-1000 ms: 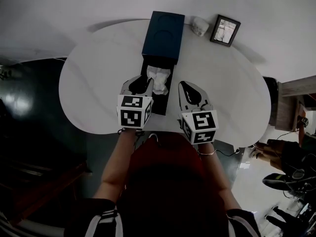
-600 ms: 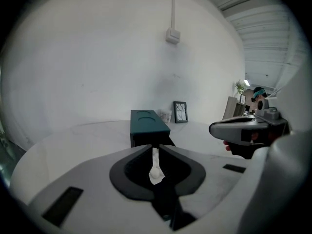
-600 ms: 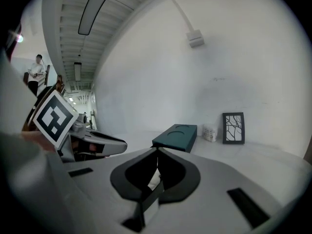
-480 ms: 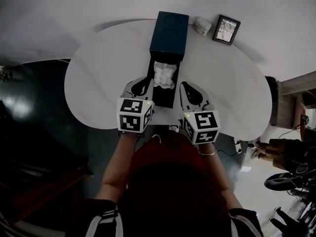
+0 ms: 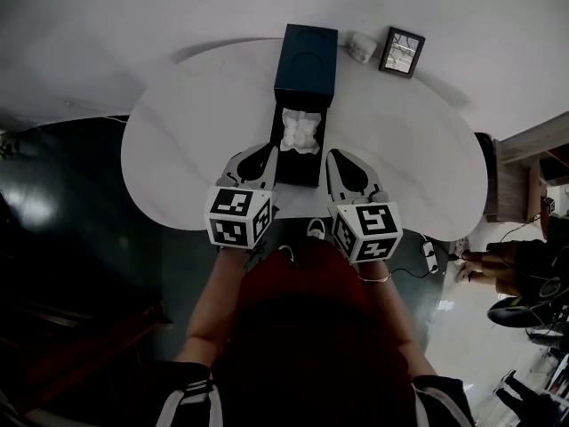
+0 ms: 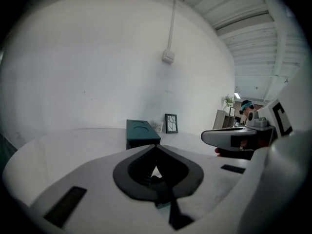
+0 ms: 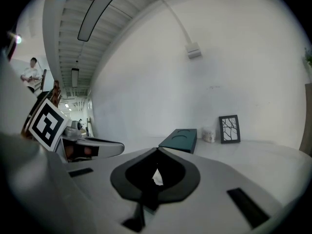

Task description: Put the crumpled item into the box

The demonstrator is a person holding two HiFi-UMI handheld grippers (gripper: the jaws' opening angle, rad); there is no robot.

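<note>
While both grippers are hovering over the near edge of the white counter (image 5: 178, 149), the crumpled item (image 5: 300, 130) is lying inside the dark blue box (image 5: 307, 56). It is sitting in the open, drawn-out part of the box, at the end next to the closed part, and the near end of that open part is showing dark and bare. The box is lying with its long axis running from the counter's near edge to its far edge, the closed end pointing at the far edge. The white lump itself is looking roughly round from the head view, perhaps a little wider across the box than along it; its folds are too small to read.

The left gripper (image 5: 253, 160) is holding its fingers pressed together with nothing between them, just beside the left wall of the open part. The right gripper (image 5: 345, 165) is flanking the right wall in the same way, its fingers also meeting at the tips and gripping nothing.

A small white cup (image 5: 360, 46) and a black picture frame (image 5: 402, 52) are standing at the far edge, to the right of the box's closed end.
</note>
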